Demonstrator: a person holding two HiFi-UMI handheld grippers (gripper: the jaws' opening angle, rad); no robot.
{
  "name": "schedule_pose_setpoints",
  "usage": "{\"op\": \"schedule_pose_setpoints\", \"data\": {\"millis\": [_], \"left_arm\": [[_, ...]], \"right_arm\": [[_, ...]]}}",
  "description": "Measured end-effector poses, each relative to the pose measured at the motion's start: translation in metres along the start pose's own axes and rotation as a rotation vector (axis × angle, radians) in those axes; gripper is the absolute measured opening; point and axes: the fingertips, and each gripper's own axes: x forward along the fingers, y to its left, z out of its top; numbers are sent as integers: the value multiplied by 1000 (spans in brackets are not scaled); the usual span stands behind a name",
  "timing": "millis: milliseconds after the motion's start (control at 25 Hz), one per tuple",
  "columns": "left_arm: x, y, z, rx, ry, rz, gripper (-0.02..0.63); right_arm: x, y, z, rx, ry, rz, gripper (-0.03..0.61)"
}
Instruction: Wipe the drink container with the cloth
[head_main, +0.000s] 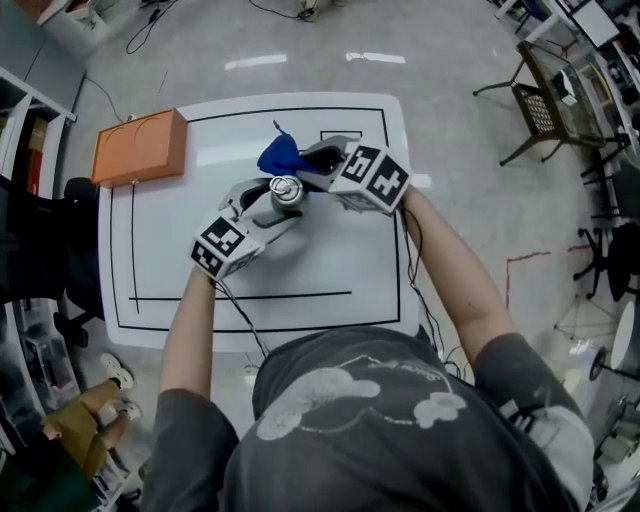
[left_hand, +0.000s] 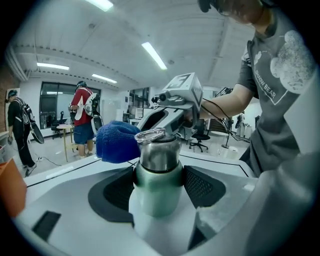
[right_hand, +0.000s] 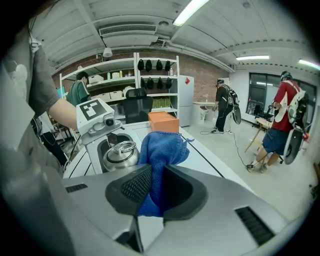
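Note:
A steel drink container (left_hand: 159, 172) with a green body and a ring on its lid stands between the black pads of my left gripper (left_hand: 159, 187), which is shut on it. In the head view the container (head_main: 285, 193) is above the middle of the white table (head_main: 330, 270). My right gripper (right_hand: 152, 187) is shut on a blue cloth (right_hand: 161, 160). The cloth (left_hand: 116, 141) bulges out past the jaws, right beside the container's lid (right_hand: 120, 154) on its far left side. In the head view the cloth (head_main: 279, 154) lies just behind the container.
An orange box (head_main: 141, 146) sits at the table's far left corner. Black lines mark a rectangle on the tabletop. People stand in the room behind (left_hand: 82, 120). Chairs (head_main: 545, 110) and shelving (right_hand: 150, 87) surround the table.

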Motion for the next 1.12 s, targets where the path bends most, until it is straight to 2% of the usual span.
{"op": "schedule_pose_setpoints", "data": {"millis": [280,520,680,920,1120], "left_arm": [[-1,-3,-2,59,-2,-32,311],[0,-3,-3,66,-18,-31,311],[-1,-2,-3,61,-32,-35,311],[0,-1,-3,53,-39,-22,311],[0,-1,-5,25,-37,15,312]], "right_arm": [[26,-8,-17,7,99,25,69],[47,-9,-42,44,179,88,68],[56,-9,-59,47,235,89,69],[58,-13,-65,94,188,53,71],[48,-16,-63,188,122,-20,72]]}}
